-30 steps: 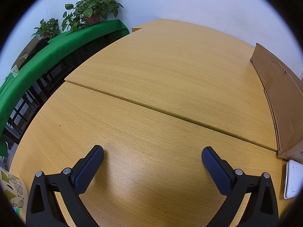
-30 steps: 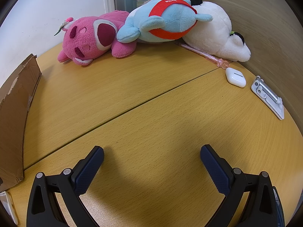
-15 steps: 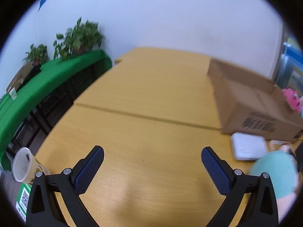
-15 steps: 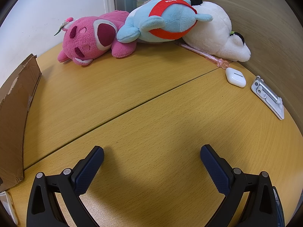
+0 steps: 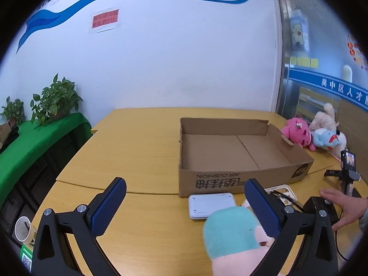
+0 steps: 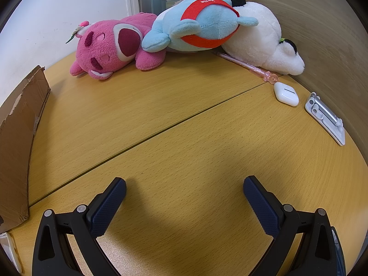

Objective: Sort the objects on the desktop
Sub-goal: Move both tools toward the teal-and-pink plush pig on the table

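My left gripper (image 5: 185, 203) is open and raised above the table, empty. An open cardboard box (image 5: 232, 151) lies ahead of it. A teal and pink plush (image 5: 232, 237) sits close under its right finger, beside a white flat device (image 5: 210, 205). My right gripper (image 6: 184, 203) is open and empty, low over bare table. Ahead of it lie a pink plush (image 6: 110, 48), a blue plush (image 6: 200, 25), a white plush (image 6: 260, 39), a pink pen (image 6: 243, 65), a white earbud case (image 6: 286, 94) and a silver stand (image 6: 325, 117).
A person's hand (image 5: 342, 207) rests on a black device (image 5: 322, 209) at the right, near a camera on a stand (image 5: 348, 163). A green-covered bench with potted plants (image 5: 55, 99) runs along the left. A paper cup (image 5: 23, 230) stands below the table edge. The box corner (image 6: 18, 142) is left of my right gripper.
My left gripper has lifted and tilted up, bringing the whole box, the plushes and the wall into view. My right gripper has not moved.
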`<state>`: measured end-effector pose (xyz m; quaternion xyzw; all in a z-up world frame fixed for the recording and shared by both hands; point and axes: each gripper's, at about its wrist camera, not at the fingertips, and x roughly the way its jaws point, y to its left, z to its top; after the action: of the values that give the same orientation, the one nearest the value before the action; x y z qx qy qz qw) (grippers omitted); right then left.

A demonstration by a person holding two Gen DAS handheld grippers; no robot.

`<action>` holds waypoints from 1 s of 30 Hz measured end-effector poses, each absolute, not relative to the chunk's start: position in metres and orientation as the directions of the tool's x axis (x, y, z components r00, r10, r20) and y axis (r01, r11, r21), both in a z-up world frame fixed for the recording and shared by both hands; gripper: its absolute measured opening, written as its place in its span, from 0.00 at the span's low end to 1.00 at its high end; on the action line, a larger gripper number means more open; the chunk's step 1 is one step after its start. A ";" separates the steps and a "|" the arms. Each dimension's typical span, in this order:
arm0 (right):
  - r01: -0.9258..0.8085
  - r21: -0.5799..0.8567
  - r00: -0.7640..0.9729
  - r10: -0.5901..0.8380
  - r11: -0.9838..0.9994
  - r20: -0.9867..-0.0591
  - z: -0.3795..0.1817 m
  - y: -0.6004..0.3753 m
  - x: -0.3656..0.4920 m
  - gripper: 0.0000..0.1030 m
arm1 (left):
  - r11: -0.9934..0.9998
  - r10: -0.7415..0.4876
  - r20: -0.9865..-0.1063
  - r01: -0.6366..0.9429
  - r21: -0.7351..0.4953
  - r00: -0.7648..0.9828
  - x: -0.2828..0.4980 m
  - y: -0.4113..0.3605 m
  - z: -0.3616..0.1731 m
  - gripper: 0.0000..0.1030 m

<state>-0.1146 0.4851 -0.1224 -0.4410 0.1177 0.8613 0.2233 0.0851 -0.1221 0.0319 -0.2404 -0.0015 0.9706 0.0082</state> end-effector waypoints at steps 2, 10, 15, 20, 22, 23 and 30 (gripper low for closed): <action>-0.488 0.006 -0.511 0.281 -0.873 -0.813 -0.122 0.484 -0.115 1.00 | -0.998 -0.052 -0.463 0.034 0.048 -0.885 0.087 -0.105 0.024 1.00; -0.488 0.006 -0.511 0.281 -0.873 -0.812 -0.122 0.485 -0.115 1.00 | -0.998 0.043 -0.525 -0.060 0.014 -0.850 0.101 -0.081 0.000 1.00; -0.488 0.006 -0.511 0.281 -0.873 -0.812 -0.122 0.485 -0.115 1.00 | -0.997 -0.059 -0.516 0.028 0.069 -0.855 0.101 -0.082 0.008 1.00; -0.486 0.006 -0.512 0.279 -0.874 -0.812 -0.123 0.485 -0.115 1.00 | -0.992 -0.120 -0.542 0.075 0.104 -0.832 0.107 -0.086 0.008 1.00; -0.444 0.006 -0.518 0.252 -0.896 -0.817 -0.122 0.481 -0.111 1.00 | -0.989 -0.143 -0.535 0.106 0.099 -0.833 0.112 -0.089 0.007 1.00; -0.399 0.005 -0.514 0.219 -0.917 -0.830 -0.122 0.479 -0.109 1.00 | -0.990 -0.142 -0.533 0.114 0.085 -0.834 0.115 -0.091 0.007 1.00; -0.224 -0.022 -0.656 0.167 -0.974 -0.736 -0.045 0.437 -0.021 1.00 | -0.999 -0.042 -0.566 0.025 0.037 -0.824 0.116 -0.087 0.007 1.00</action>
<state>-0.0206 0.4370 -0.0447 -0.4004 0.0353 0.9094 0.1074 0.1165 -0.0868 0.0070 -0.2964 0.0141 0.9548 -0.0177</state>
